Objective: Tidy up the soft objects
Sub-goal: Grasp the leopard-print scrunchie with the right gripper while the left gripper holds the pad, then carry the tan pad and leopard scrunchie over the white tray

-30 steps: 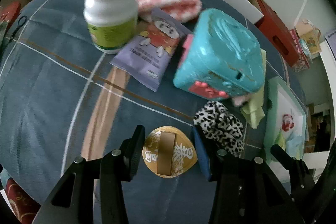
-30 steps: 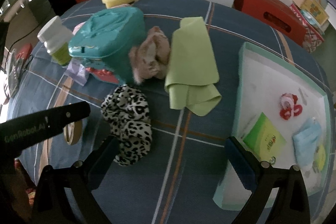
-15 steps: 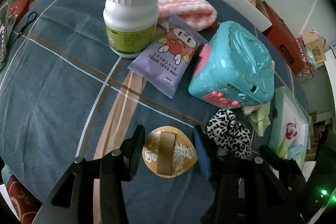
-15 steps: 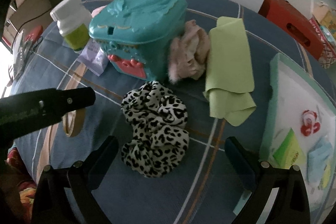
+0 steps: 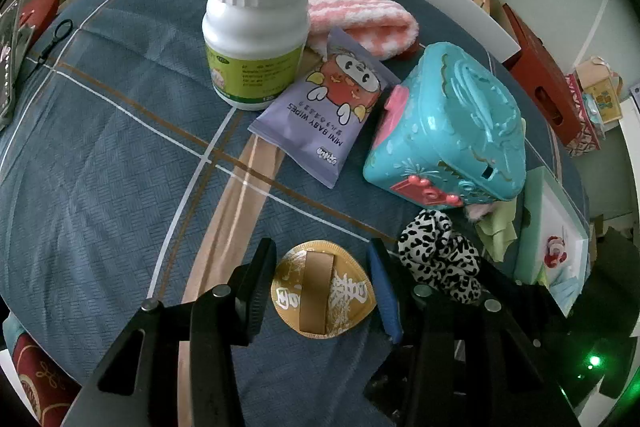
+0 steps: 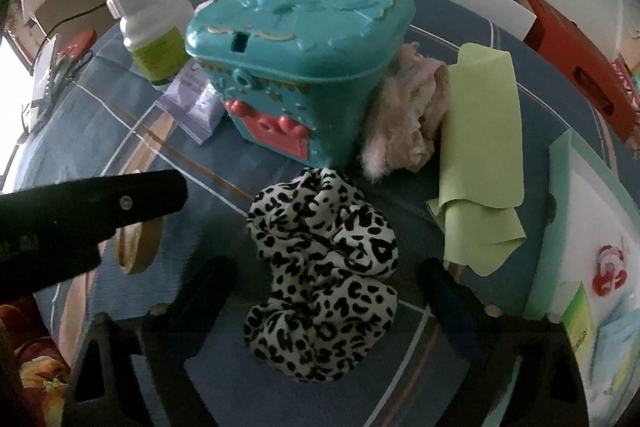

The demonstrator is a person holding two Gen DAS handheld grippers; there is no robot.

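A desk (image 5: 92, 155) covered in blue plaid cloth is crowded with small things. The right claw (image 6: 326, 291) hangs with its jaws wide apart on either side of a crumpled black-and-white leopard-print fabric scrunchie (image 6: 324, 279), which lies on the cloth just in front of a teal plastic toy chest with a red clasp (image 6: 300, 55). The left claw (image 5: 322, 287) is close by, its jaws set against the two edges of a flat gold foil packet with a tan stripe (image 5: 322, 295), apparently gripping it. The two tools sit very near each other, so closing or lifting the right one could knock the left and jog the packet loose. The scrunchie is loose and puffy; a shallow pinch may catch only one fold, letting it slip out or trail across the desk. It nearly touches the chest, and a fluffy pale pink fabric piece (image 6: 404, 119) and a folded lime-green cloth (image 6: 480, 135) lie just beyond, so dragging could snag them. To the right stands a mint-green tray with a white floor (image 6: 560, 163), likely the destination, already holding small items; a careless drop might land on its rim. A white plastic bottle with a green label (image 5: 256, 23) stands upright behind and could topple if bumped.
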